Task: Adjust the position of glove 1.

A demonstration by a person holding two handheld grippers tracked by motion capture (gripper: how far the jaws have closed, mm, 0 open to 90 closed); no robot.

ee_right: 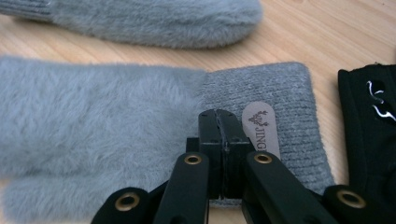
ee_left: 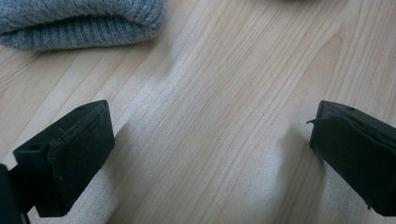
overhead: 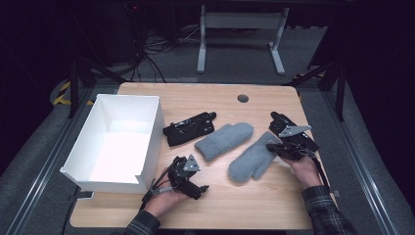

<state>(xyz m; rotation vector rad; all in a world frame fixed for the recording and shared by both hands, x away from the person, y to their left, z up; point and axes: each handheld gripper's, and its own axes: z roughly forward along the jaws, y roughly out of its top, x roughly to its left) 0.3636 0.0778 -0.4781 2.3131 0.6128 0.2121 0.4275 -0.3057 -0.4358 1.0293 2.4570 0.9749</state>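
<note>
Two fluffy grey mittens lie mid-table: the left mitten (overhead: pixel 225 140) and the right mitten (overhead: pixel 251 159). My right gripper (overhead: pixel 270 145) is shut, its tips (ee_right: pixel 218 122) pressed together over the right mitten (ee_right: pixel 93 121) where the ribbed cuff (ee_right: pixel 289 107) with a small label begins; no cloth shows between the jaws. My left gripper (overhead: pixel 198 184) sits low over bare wood near the front edge, open wide (ee_left: pixel 210 154), nothing between its jaws. The left mitten's cuff (ee_left: pixel 79 23) lies just beyond it.
An open white box (overhead: pixel 147 142) stands at the table's left. One black glove (overhead: pixel 190 128) lies beside the box, another black glove (overhead: pixel 278 120) (ee_right: pixel 369 126) next to the right mitten's cuff. A round cable hole (overhead: pixel 242 98) is near the far edge.
</note>
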